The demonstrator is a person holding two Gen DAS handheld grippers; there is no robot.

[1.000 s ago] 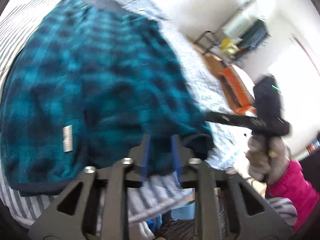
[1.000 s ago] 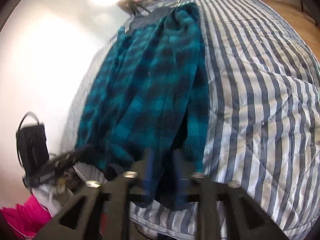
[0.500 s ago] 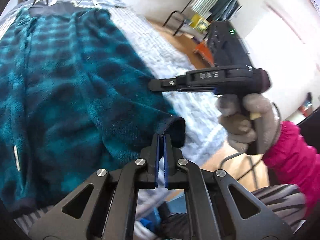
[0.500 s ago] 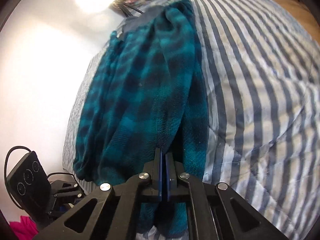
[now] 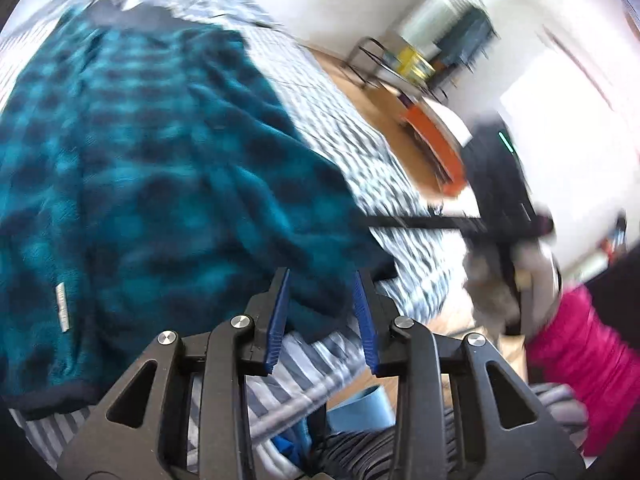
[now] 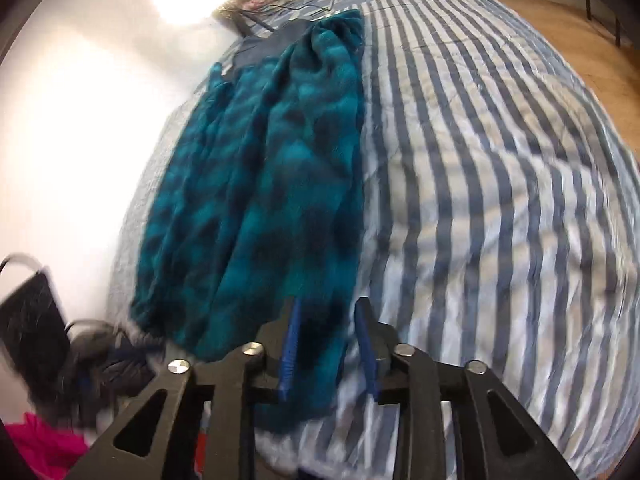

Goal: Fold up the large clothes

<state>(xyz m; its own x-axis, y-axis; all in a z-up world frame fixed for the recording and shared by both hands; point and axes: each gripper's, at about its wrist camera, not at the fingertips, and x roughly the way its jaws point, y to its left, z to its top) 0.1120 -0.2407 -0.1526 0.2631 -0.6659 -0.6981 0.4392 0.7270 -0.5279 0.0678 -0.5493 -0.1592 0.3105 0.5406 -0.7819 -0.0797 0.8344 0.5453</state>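
Note:
A teal and black checked fleece garment (image 5: 152,168) lies lengthwise on the striped bed; it also shows in the right wrist view (image 6: 272,184). My left gripper (image 5: 322,280) is open, its blue pads either side of the garment's near corner hem. My right gripper (image 6: 326,312) is open too, with the garment's near edge lying between its pads. The right gripper also shows in the left wrist view (image 5: 500,216) at the right, held in a gloved hand with a pink sleeve.
The blue and white striped quilt (image 6: 500,200) covers the bed. A white wall is at the left of the right wrist view. Wooden floor, an orange box (image 5: 436,140) and a rack with items (image 5: 420,60) lie beyond the bed's edge.
Both grippers were shut on the garment's near edge half a second ago and have now opened. The lifted hem has dropped back onto the bed.

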